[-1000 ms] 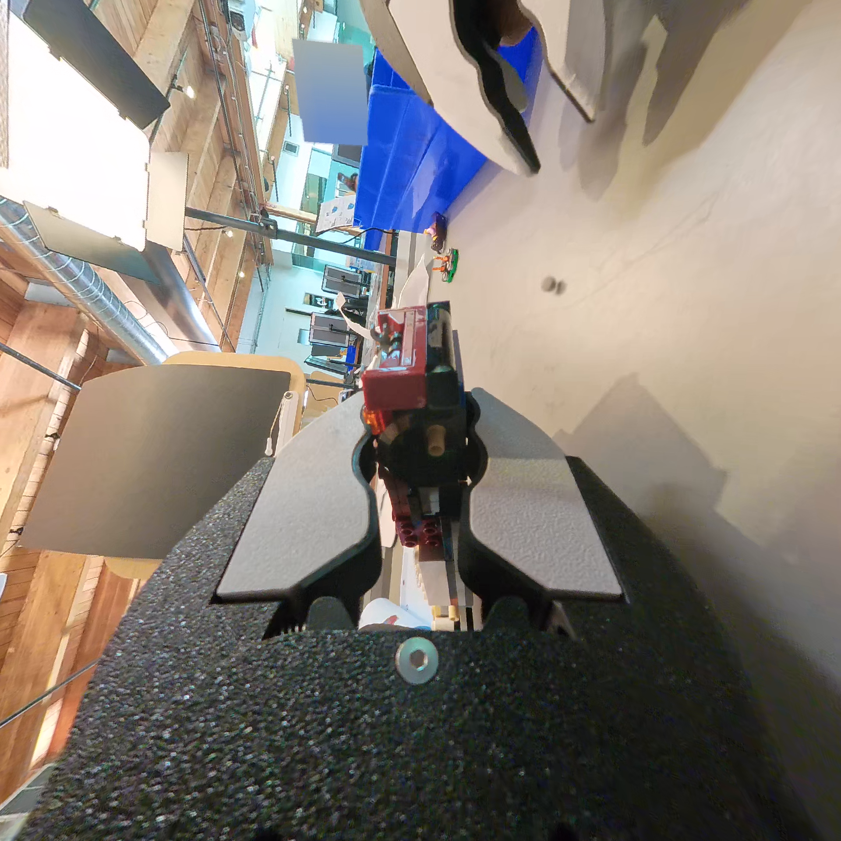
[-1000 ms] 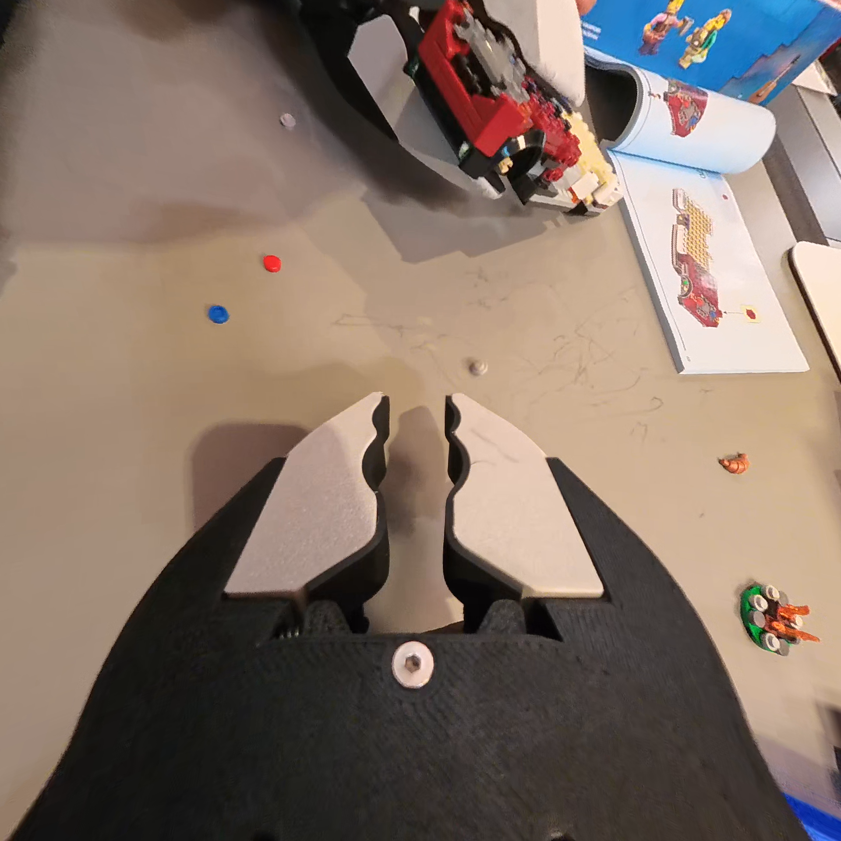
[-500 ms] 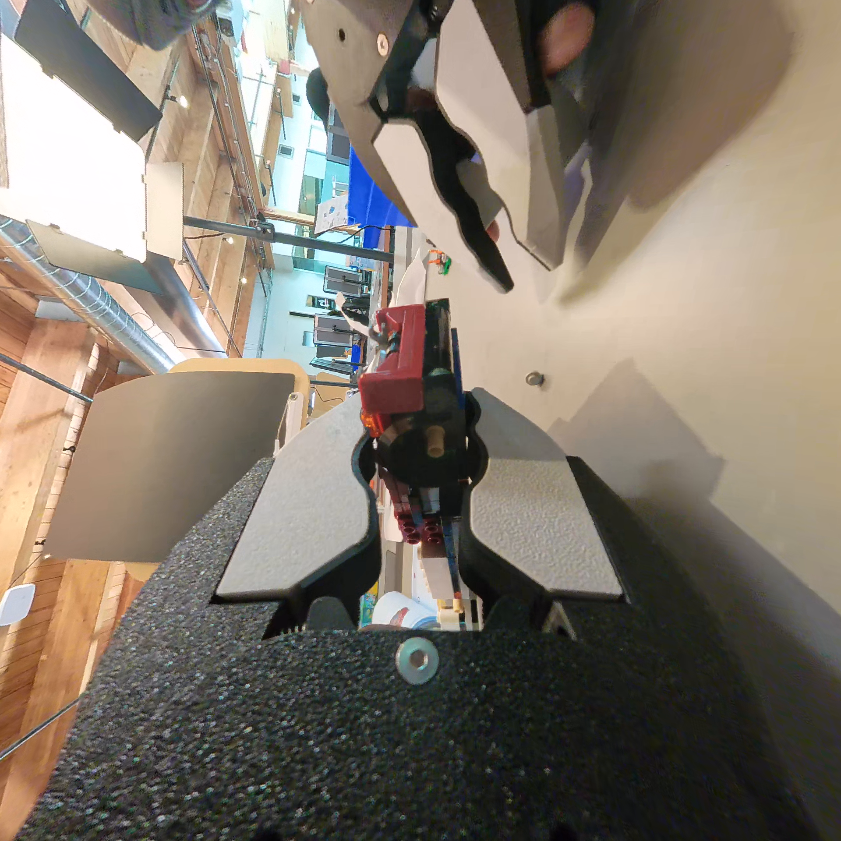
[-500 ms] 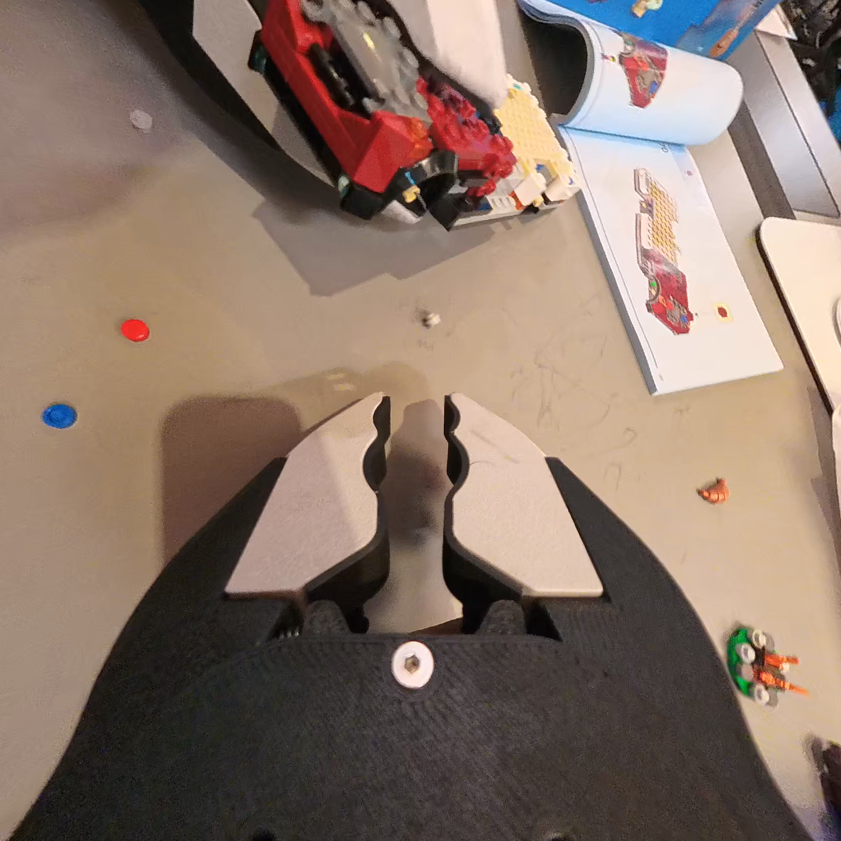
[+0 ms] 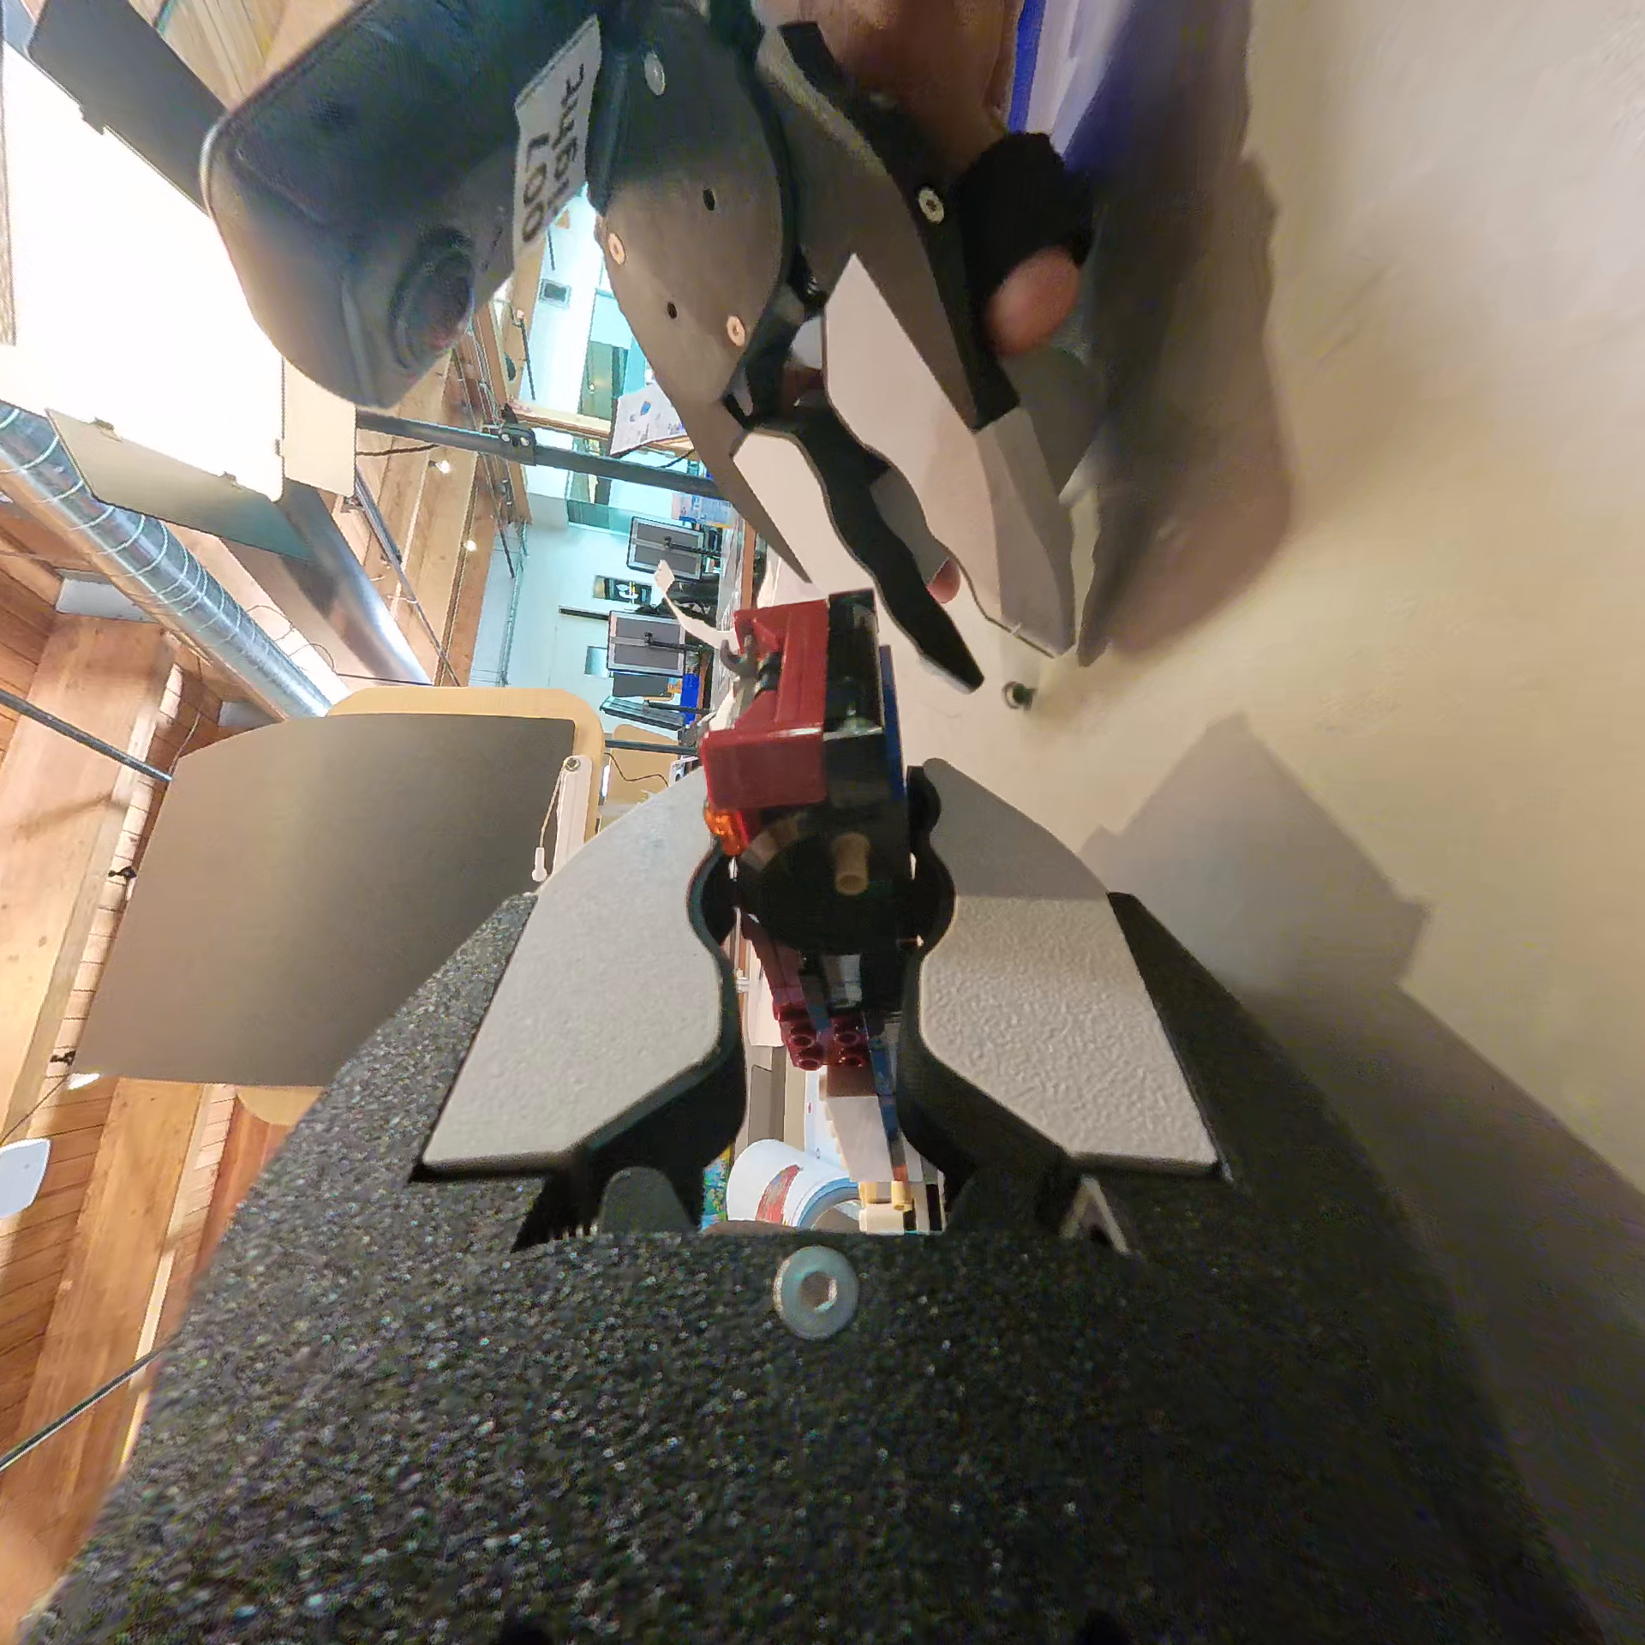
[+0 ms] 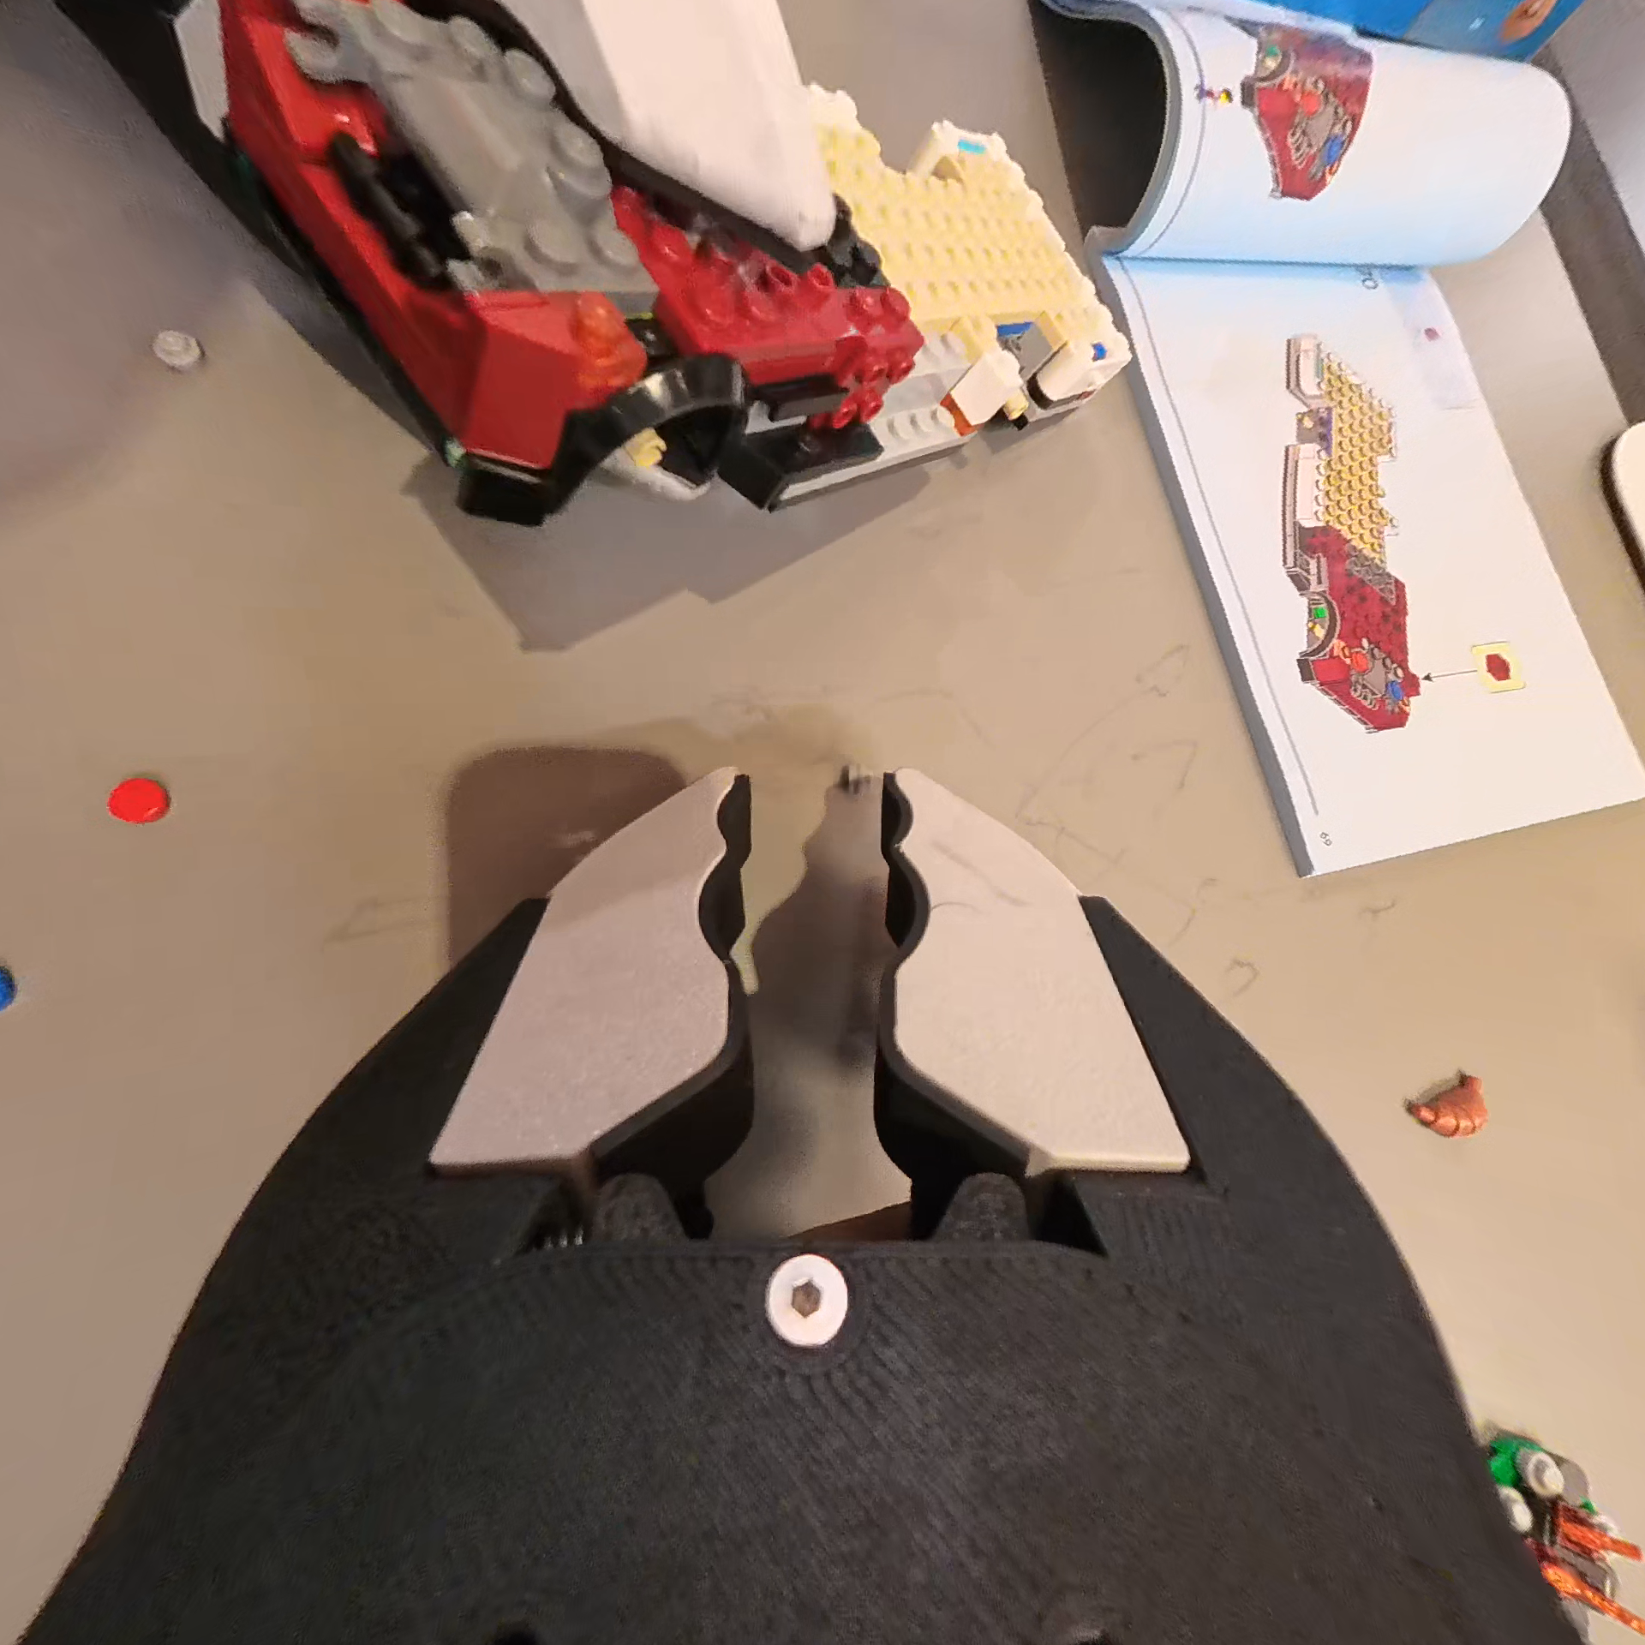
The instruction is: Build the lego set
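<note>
My left gripper (image 5: 819, 854) is shut on a red and black brick-built model (image 5: 801, 757), gripping it at its black round end and holding it sideways next to the beige table (image 5: 1335, 534). In the right wrist view the model (image 6: 534, 356) lies at the top, with a cream studded section behind it. My right gripper (image 6: 814, 788) is open and low over the table (image 6: 267, 623). A tiny grey piece (image 6: 856, 781) lies on the table between its fingertips, close to the right one, and no pad presses it. In the left wrist view the right gripper (image 5: 1001, 659) hovers just over that piece (image 5: 1015, 692).
An open instruction booklet (image 6: 1380, 534) lies at the right. Loose bits lie on the table: a red stud (image 6: 138, 799), a clear stud (image 6: 178, 347), an orange-brown piece (image 6: 1451, 1104) and a green and orange piece (image 6: 1549, 1513). A hand holds the right gripper (image 5: 1024, 294). Left tips to right tips: about 7 cm.
My right gripper has moved forward to the tiny grey piece, which now lies between its tips, and its jaws have opened slightly. My left gripper keeps the model, barely moved.
</note>
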Tool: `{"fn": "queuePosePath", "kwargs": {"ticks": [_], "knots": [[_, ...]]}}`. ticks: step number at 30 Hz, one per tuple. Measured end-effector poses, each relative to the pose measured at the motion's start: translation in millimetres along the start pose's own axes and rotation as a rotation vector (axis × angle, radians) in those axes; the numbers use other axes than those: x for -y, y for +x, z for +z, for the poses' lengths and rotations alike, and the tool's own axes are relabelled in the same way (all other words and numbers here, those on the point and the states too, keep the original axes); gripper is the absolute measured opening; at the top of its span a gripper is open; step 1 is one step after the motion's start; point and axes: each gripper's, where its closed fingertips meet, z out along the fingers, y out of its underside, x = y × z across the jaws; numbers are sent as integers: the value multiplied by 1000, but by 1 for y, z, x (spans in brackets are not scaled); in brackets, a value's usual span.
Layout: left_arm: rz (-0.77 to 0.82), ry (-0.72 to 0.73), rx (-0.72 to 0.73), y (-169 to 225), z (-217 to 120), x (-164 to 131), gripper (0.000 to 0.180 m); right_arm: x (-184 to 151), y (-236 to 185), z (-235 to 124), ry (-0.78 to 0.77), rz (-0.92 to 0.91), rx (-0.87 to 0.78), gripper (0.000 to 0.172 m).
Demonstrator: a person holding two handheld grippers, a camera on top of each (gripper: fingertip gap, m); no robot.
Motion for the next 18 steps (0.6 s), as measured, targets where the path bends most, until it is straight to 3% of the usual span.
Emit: {"fn": "queuePosePath", "kwargs": {"ticks": [10, 18], "knots": [[-17, 2, 2, -2, 0, 1, 37, 3, 17, -12, 65, 136, 15, 16], [-22, 4, 2, -3, 0, 3, 37, 0, 6, -19, 42, 90, 81, 8]]}}
